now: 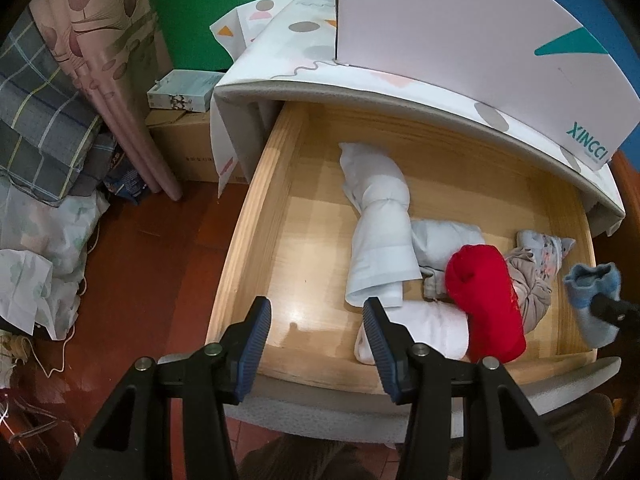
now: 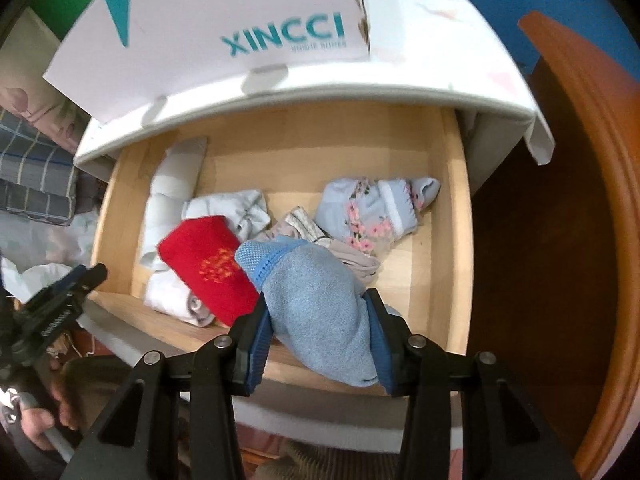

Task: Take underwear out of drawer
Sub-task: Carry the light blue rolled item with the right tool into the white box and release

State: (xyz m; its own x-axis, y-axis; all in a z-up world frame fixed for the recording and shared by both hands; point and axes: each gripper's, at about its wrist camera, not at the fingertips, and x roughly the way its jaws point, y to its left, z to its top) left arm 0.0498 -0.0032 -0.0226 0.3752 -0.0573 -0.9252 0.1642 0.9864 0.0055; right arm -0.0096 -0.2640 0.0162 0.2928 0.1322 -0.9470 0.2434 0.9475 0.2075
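Item in hand: right claw (image 2: 316, 332) is gripping the blue rolled underwear (image 2: 316, 304) above the near right of the wooden drawer (image 2: 456, 240), needing firm pinch; left claw (image 1: 316, 344) is hovering open, empty.

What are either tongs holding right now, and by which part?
Right tongs pinch the blue rolled garment across its middle, cuff end pointing into the drawer. Left tongs hold nothing.

A light blue terry underwear roll with a brighter blue knit band (image 2: 320, 304) is seen beside a red knitted roll with orange embroidery (image 2: 208, 268); pink flowers are printed on a pale blue folded garment (image 2: 368, 212), inside a pale wooden drawer (image 2: 452, 240)
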